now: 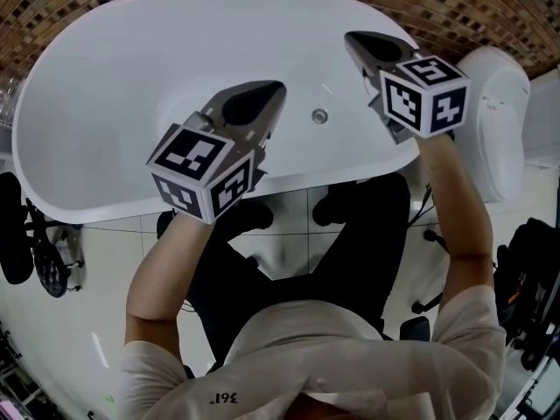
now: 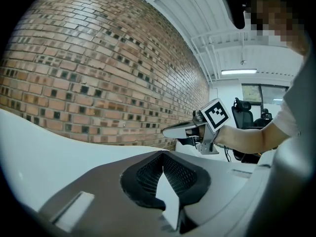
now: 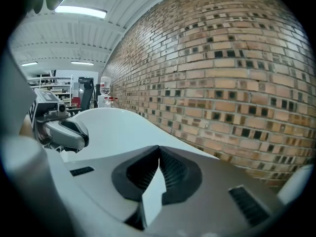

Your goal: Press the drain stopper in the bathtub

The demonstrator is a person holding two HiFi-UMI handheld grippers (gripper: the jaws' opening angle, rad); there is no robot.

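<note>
I am viewing the small round chrome drain stopper point(image 1: 319, 115) sitting in the floor of the white oval bathtub point(image 1: 105, 86), between my left gripper point(image 1: 262, 96) and right gripper point(image 1: 367, 44), both hovering above it with jaws pressed together, empty.

The person's shirt point(image 1: 332, 357) bears upside-down print "361".

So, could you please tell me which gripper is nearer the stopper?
Left, judging by the head view. The left gripper is just left of the stopper; the right gripper is farther off, up and right.
</note>
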